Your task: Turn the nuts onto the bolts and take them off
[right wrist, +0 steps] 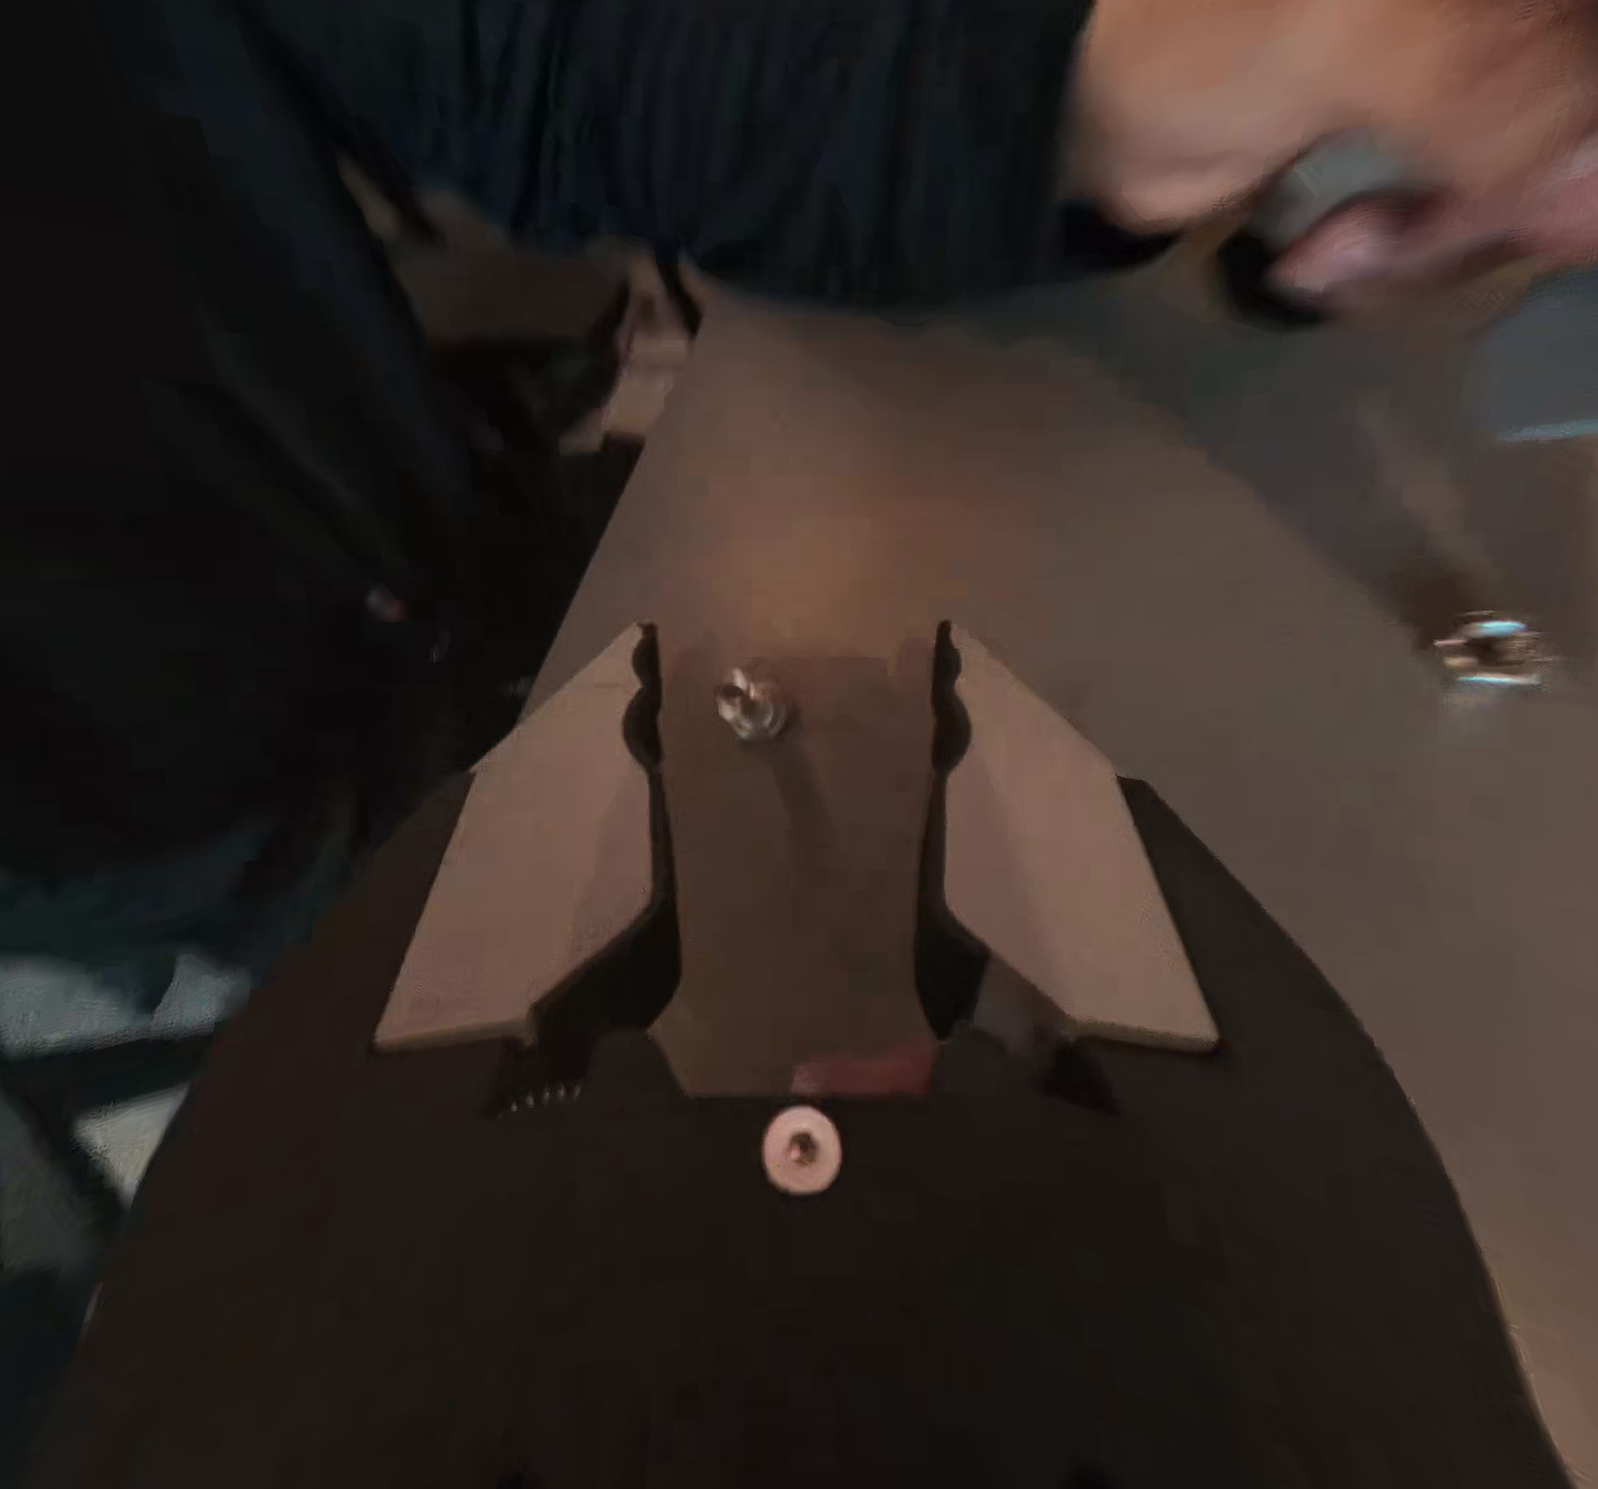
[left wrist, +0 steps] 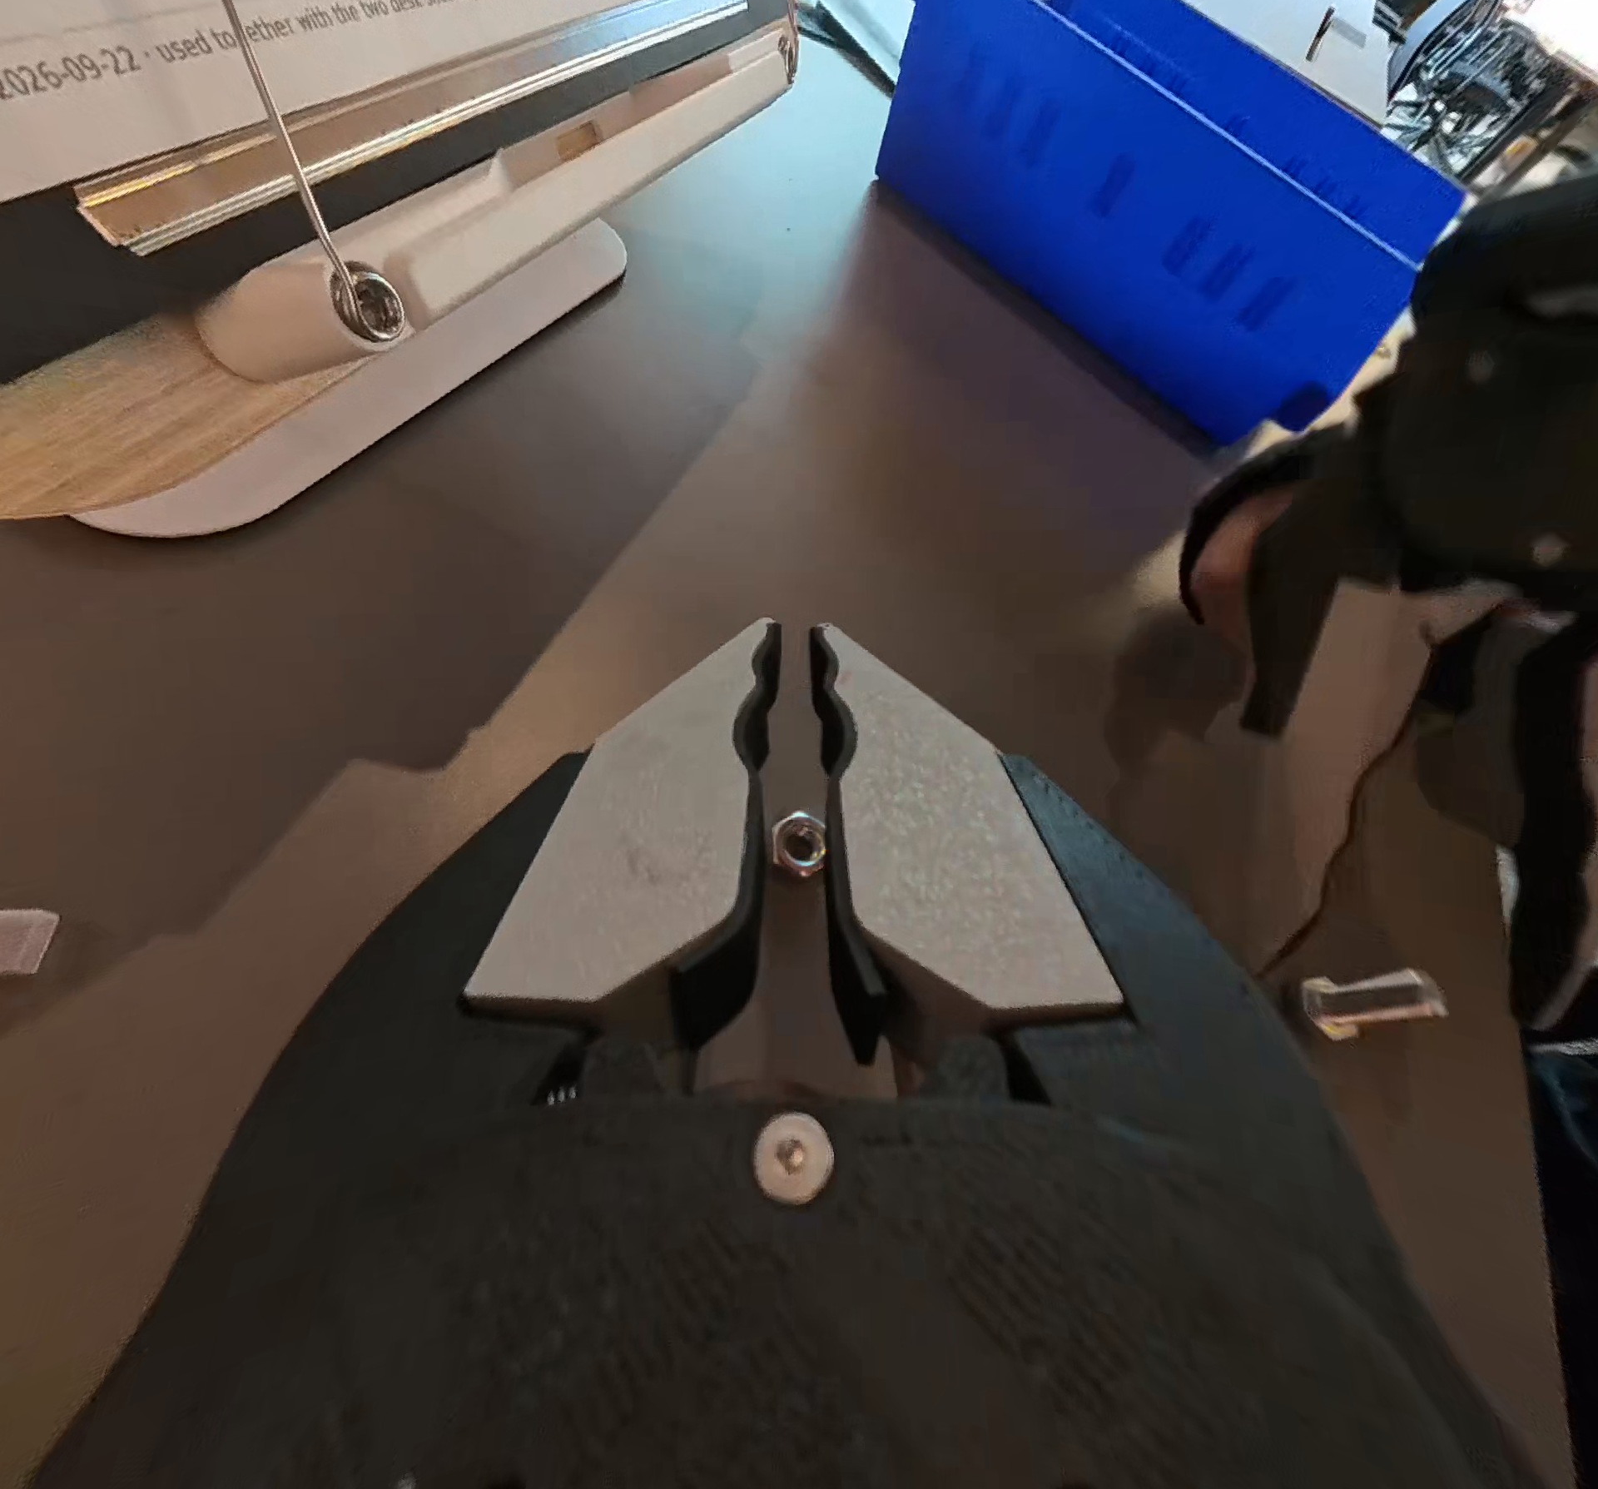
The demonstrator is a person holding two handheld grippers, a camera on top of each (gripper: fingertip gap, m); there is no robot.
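Your left gripper (left wrist: 794,641): jaws nearly closed, pinching a nut (left wrist: 797,849) for threading. Your right gripper (right wrist: 794,641): jaws wide, empty, straddling a bolt (right wrist: 751,704) on the surface (right wrist: 1081,539), apparently for pickup.

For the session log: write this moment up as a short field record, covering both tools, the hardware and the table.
left tool: nearly shut, clamped on a nut held well back from the fingertips
right tool: open, empty, over the table
bolt: small and shiny, on the table between the right tool's fingers, untouched; view blurred
second metal piece: lies off to the right, too blurred to name
table: dark brown
blue bin: at the far edge
document stand: far left, holding paper
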